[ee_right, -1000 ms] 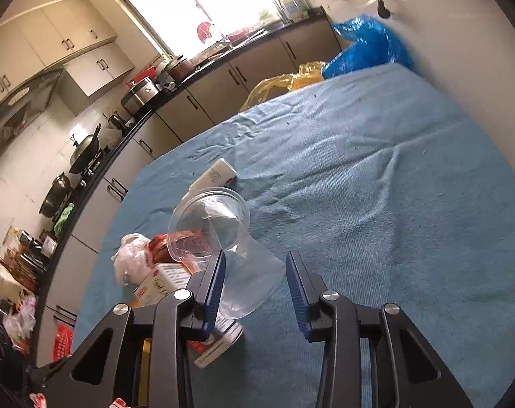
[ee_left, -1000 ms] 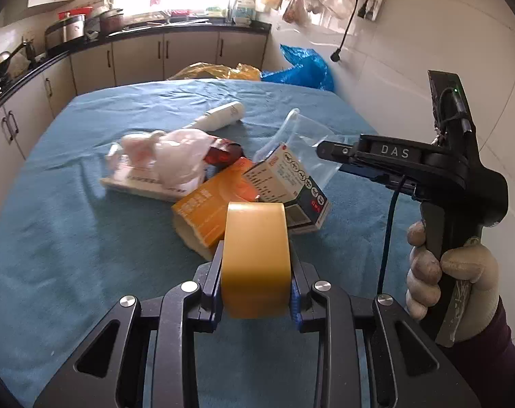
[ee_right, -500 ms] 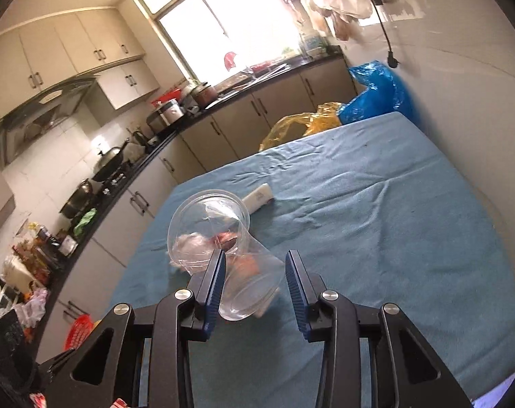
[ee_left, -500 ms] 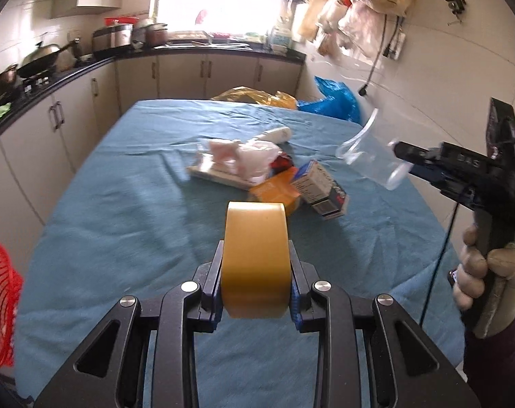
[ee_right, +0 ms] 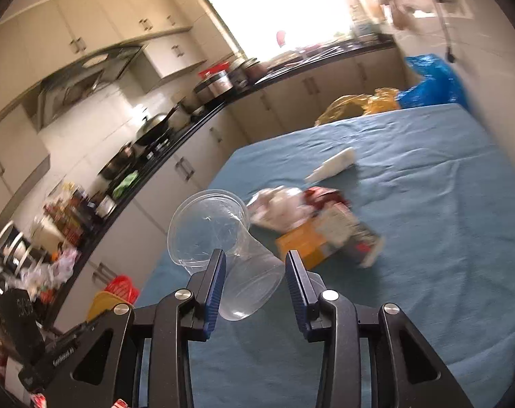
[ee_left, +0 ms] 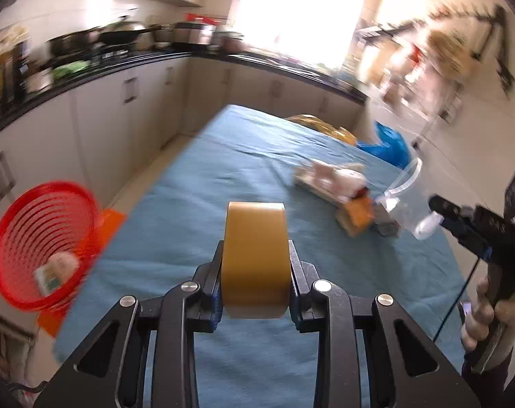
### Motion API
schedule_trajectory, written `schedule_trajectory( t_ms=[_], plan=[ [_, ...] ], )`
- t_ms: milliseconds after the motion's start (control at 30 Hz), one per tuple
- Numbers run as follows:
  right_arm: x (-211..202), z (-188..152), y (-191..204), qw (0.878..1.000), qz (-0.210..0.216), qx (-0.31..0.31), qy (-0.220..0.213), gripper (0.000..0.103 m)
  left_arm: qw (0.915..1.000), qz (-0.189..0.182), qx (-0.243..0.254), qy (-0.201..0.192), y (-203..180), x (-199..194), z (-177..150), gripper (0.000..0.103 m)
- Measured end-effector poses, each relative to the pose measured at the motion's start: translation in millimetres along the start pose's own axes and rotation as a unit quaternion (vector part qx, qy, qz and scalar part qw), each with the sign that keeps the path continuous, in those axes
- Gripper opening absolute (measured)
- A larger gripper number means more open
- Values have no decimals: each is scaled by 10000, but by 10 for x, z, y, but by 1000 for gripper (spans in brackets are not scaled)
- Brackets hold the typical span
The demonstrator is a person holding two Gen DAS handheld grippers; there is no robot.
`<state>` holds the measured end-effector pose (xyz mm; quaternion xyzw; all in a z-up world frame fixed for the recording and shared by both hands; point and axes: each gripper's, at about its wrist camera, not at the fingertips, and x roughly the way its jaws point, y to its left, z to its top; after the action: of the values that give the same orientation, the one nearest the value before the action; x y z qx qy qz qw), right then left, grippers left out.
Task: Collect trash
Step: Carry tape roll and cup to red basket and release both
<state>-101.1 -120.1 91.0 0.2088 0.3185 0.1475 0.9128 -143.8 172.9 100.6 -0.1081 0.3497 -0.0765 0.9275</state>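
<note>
Trash: a tan roll of packing tape (ee_left: 255, 258) sits clamped in the left gripper (ee_left: 255, 289); the right gripper (ee_right: 254, 272) pinches a clear plastic cup (ee_right: 223, 241) above the blue-clothed table (ee_right: 427, 238). Boxes and wrappers (ee_right: 318, 224) lie heaped mid-table; a red mesh basket (ee_left: 43, 238) beside it holds seemingly a small carton

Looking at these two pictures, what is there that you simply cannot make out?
- Left wrist view: the small packet lying in the red basket is motion-blurred, its print unreadable.
- Left wrist view: the tape roll in the left tool hides the cloth behind it.
- Right wrist view: the clear cup in the right tool looks empty, but glare hides its bottom.
- Both views: the labels on the boxes are blurred.
</note>
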Motion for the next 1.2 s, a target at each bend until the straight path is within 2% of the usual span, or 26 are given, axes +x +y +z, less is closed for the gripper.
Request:
schedule_trajectory(
  t_ms=[200, 400, 633, 767, 1000, 1067, 1133, 1200],
  plan=[
    [313, -146, 453, 9982, 420, -243, 348, 39, 9962, 556, -620, -238, 662, -259, -22, 29],
    [715, -288, 1025, 9925, 849, -500, 723, 39, 9858, 1019, -1251, -471, 1325, -501, -85, 29],
    [1251, -466, 1763, 9808, 1326, -782, 1193, 39, 9772, 1261, -1634, -495, 1885, -554, -144, 29],
    [1563, -577, 2181, 9735, 1538, -956, 1397, 40, 9759, 1332, -1668, -450, 2070, -480, -92, 29],
    [2040, -730, 2653, 9640, 1765, -1138, 1634, 43, 9741, 1389, -1732, -436, 2266, -368, -10, 29],
    [2154, -788, 2712, 9631, 1735, -1159, 1702, 44, 9744, 1383, -1714, -454, 2262, -372, -8, 35],
    [2234, -824, 2733, 9618, 1741, -1114, 1798, 51, 9745, 1415, -1671, -483, 2233, -385, -15, 48],
    [2257, -859, 2724, 9616, 1714, -1123, 1824, 51, 9749, 1492, -1566, -527, 2178, -414, -20, 50]
  ],
)
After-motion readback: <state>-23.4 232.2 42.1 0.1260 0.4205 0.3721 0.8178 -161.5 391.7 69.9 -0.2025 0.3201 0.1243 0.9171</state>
